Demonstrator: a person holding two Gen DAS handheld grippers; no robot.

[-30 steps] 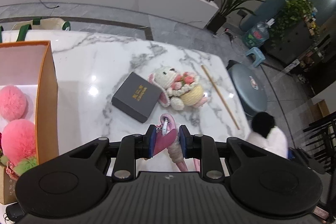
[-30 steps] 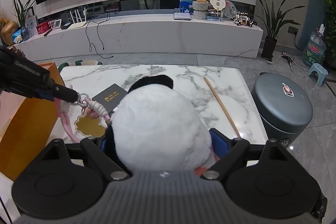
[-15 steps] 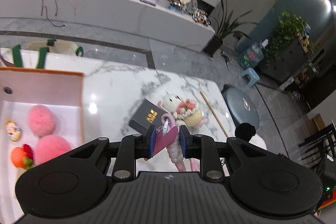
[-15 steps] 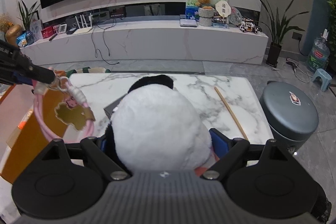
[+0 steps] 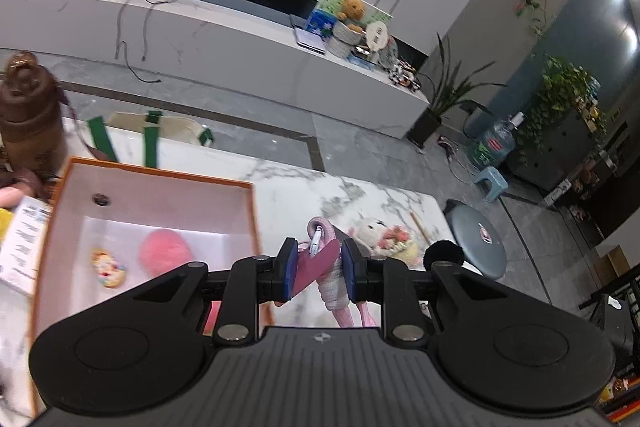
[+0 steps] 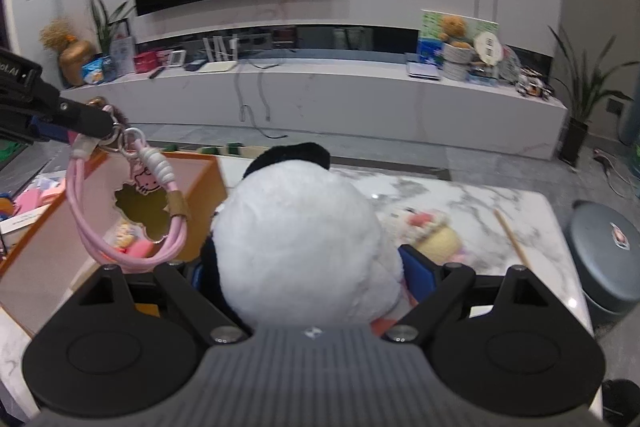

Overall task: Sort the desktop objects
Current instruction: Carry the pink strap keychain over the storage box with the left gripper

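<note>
Carry step: left gripper clamps pink keychain beside orange box; right gripper, jaws wide, apparently grips panda plush. Next: release over box.

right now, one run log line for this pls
left gripper: shut on pink strap | right gripper: shut on panda plush | orange box: holds pompom

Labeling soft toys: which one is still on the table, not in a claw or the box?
The crocheted bunny with flowers lies on the marble table. The panda plush is in the right claw; the pink pom-pom sits in the orange box.
</note>
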